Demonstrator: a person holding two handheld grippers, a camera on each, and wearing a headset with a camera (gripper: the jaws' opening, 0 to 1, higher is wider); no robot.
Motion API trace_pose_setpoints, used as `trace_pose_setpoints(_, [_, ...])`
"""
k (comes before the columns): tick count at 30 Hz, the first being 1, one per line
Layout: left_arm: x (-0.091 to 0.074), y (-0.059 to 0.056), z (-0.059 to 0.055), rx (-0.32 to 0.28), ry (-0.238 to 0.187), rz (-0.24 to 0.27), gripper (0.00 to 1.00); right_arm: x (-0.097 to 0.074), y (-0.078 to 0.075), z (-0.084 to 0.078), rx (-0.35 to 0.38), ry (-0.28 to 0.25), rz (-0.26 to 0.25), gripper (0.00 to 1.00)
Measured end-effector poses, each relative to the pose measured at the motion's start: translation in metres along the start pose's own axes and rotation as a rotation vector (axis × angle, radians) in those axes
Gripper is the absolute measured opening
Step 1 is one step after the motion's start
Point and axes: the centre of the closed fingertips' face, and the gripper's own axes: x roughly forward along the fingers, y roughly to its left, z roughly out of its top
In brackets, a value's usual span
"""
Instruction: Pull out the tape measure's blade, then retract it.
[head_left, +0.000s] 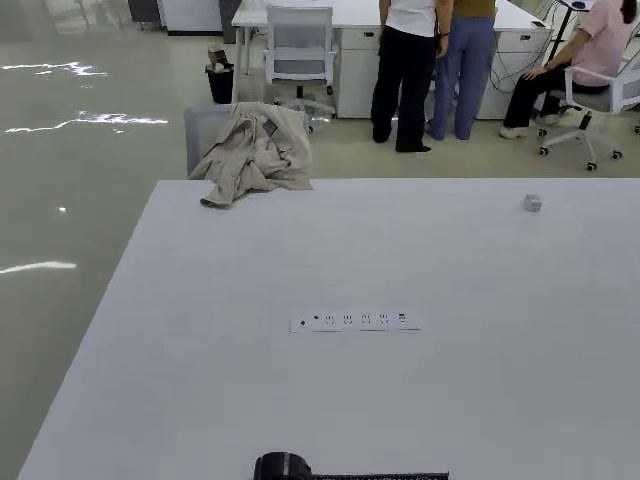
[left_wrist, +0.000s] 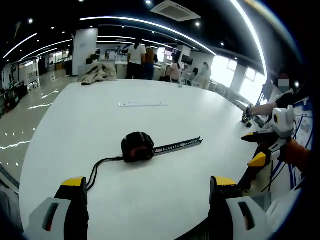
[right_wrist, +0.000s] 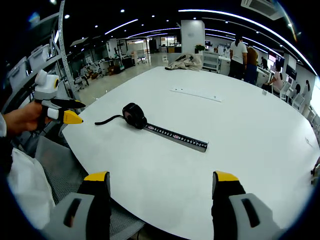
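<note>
A black tape measure (left_wrist: 137, 146) lies on the white table (head_left: 300, 250), at its near edge (head_left: 283, 466). Part of its dark blade (left_wrist: 177, 146) is out and lies flat to one side (right_wrist: 175, 136). A black wrist strap (left_wrist: 102, 165) trails from the case. My left gripper (left_wrist: 148, 182) is open, short of the case, with nothing between its yellow-tipped jaws. My right gripper (right_wrist: 161, 176) is open too, well back from the blade, off the table's edge. In each gripper view the other gripper hangs off to the side, the right gripper (left_wrist: 253, 147) and the left gripper (right_wrist: 70, 111).
A white power strip (head_left: 355, 320) is set in the table's middle. A beige jacket (head_left: 255, 150) is draped over a chair at the far left edge. A small grey object (head_left: 532, 203) sits far right. Several people stand or sit at desks beyond.
</note>
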Motion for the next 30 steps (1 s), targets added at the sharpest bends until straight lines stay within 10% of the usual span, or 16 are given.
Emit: trace_pose_setpoints(30, [-0.015, 0.003, -0.003, -0.055, -0.002, 0.055, 1.00, -0.006, 0.012, -0.012, 0.019, 0.018, 0.019, 0.86])
